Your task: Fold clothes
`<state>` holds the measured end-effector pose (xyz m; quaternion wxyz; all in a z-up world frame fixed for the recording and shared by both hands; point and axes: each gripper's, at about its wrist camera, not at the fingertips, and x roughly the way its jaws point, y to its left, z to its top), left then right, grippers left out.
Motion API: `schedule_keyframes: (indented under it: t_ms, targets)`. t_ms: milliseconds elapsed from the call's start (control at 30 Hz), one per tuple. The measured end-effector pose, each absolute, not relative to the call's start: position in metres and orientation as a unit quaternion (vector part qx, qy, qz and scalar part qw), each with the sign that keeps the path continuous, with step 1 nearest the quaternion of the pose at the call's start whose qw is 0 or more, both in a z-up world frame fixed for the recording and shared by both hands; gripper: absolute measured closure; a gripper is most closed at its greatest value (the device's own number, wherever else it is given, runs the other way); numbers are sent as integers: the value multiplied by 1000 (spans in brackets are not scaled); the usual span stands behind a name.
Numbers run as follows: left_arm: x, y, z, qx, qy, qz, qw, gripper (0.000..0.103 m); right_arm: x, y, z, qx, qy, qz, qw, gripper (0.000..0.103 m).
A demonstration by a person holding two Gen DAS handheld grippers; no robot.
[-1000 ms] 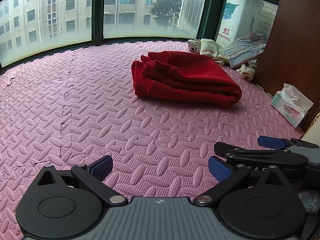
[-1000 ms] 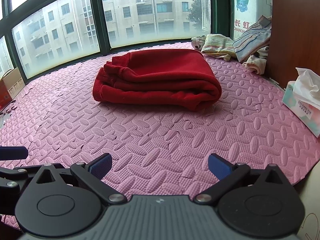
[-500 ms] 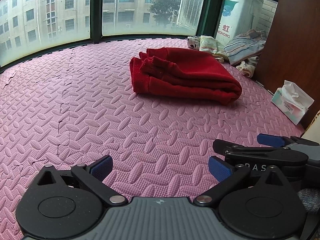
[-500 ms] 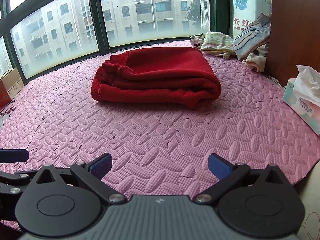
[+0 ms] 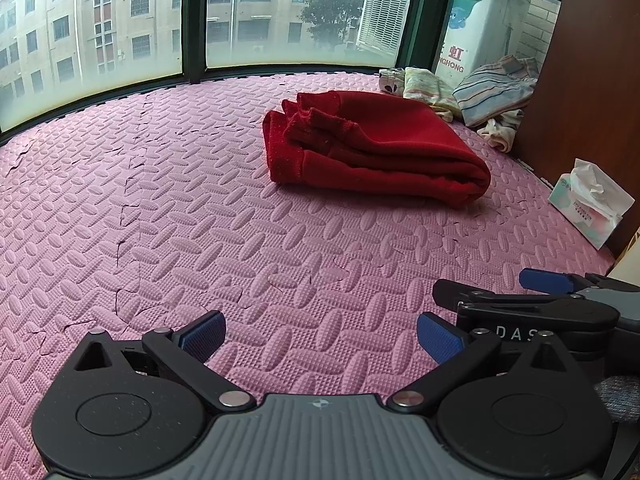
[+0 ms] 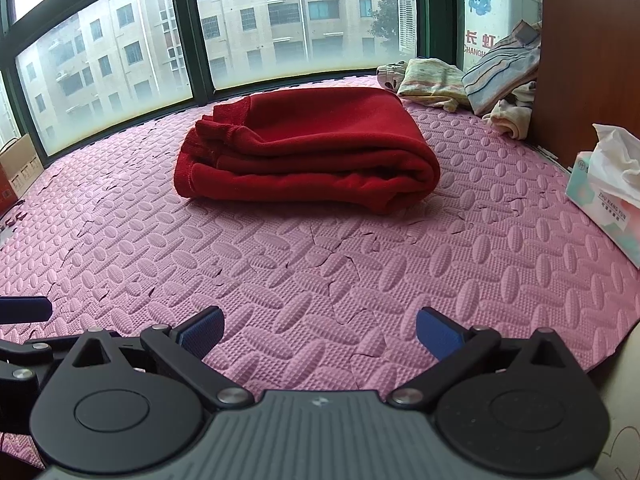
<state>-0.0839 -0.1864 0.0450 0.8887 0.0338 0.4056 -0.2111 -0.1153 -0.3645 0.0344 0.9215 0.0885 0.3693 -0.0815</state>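
A red garment lies folded into a thick bundle on the pink foam mat, well ahead of both grippers. My left gripper is open over bare mat, nothing between its blue pads. My right gripper is open too, empty, and also shows at the lower right of the left wrist view. Neither gripper touches the garment.
A heap of other clothes lies at the back right by a brown cabinet wall. A tissue pack stands at the right. Windows bound the mat's far edge. A cardboard box sits far left.
Both grippers have drifted slightly, so the folded red garment sits a little differently in each view. The garment itself has not moved; both grippers stay open.
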Motion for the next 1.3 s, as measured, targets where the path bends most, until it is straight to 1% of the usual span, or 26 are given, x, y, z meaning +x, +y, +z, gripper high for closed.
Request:
schedule_keyframes:
  t_ms: [1300]
  targets:
    - [-42,-200,39,54,420,-212,881,0,-76,-377,32,86,376,-80,919,0]
